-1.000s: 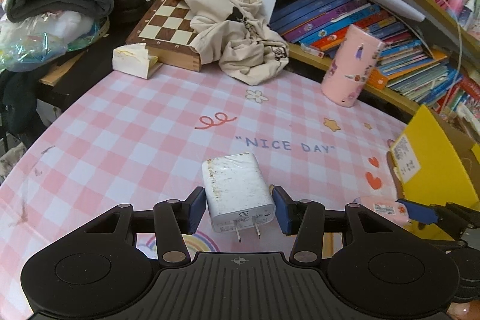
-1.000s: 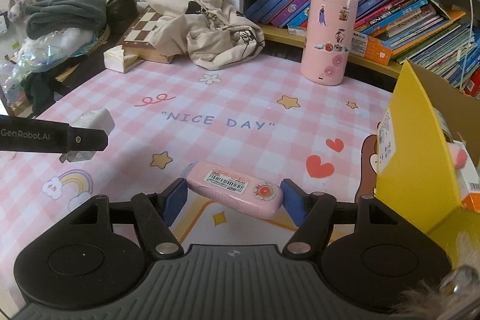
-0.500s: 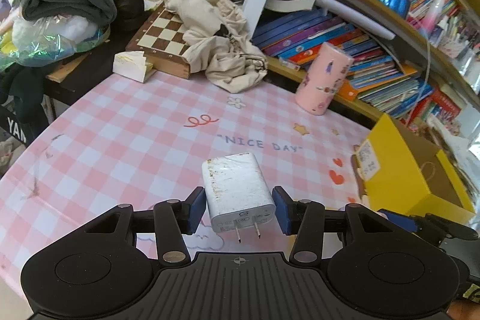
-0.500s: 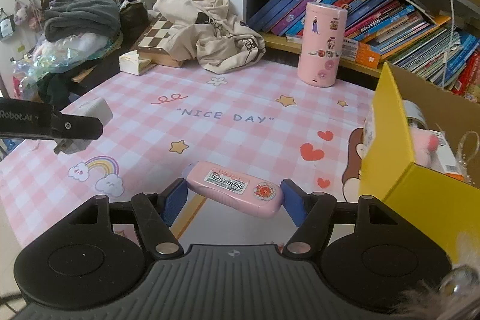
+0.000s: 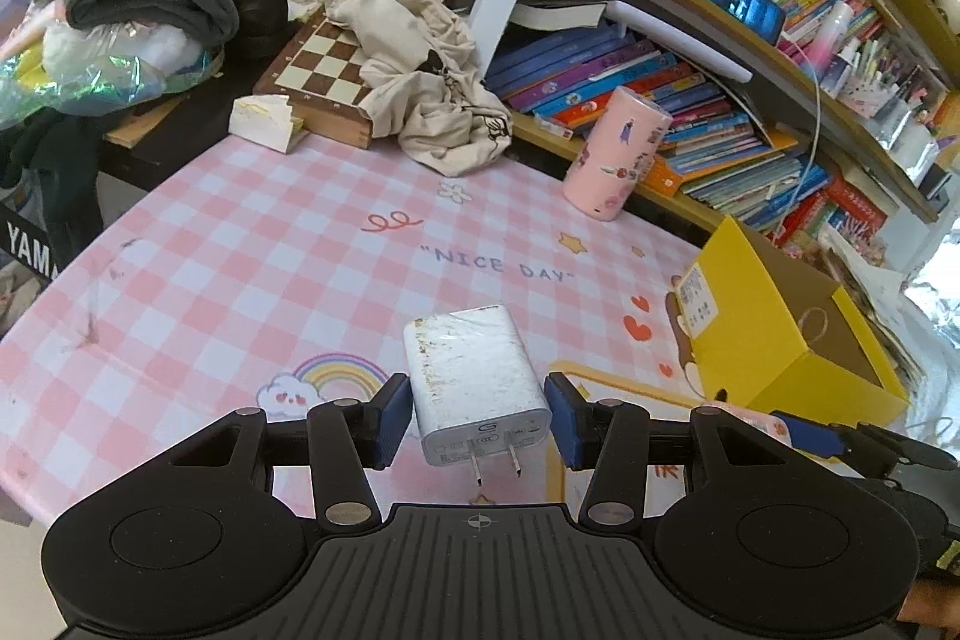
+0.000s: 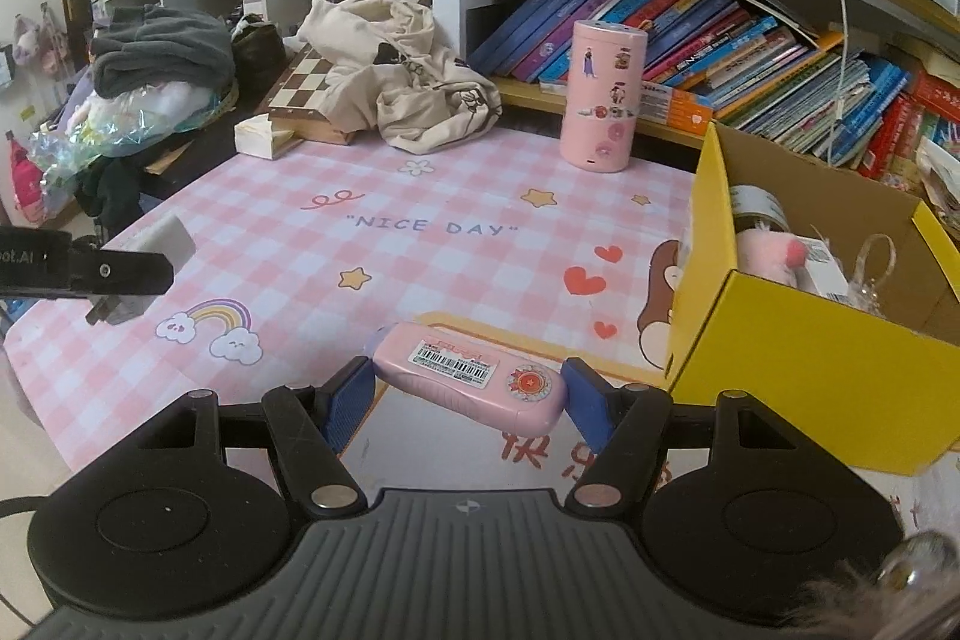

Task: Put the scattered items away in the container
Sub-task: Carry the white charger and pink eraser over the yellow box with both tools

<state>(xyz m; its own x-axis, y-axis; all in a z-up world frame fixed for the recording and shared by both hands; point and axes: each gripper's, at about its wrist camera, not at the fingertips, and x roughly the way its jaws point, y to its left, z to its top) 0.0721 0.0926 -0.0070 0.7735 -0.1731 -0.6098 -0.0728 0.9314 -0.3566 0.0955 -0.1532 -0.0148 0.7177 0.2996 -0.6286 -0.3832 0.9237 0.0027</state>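
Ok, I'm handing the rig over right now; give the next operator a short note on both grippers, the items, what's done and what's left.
Left gripper: shut on the white charger, prongs facing the camera, held above the table.
Right gripper: shut on the pink case, gripped end to end, just left of the yellow box.
Done: both items are lifted; the box already holds a few things, including a pink plush and a jar.
Left: carry both over the open box and release them. No other loose small items show on the cloth.
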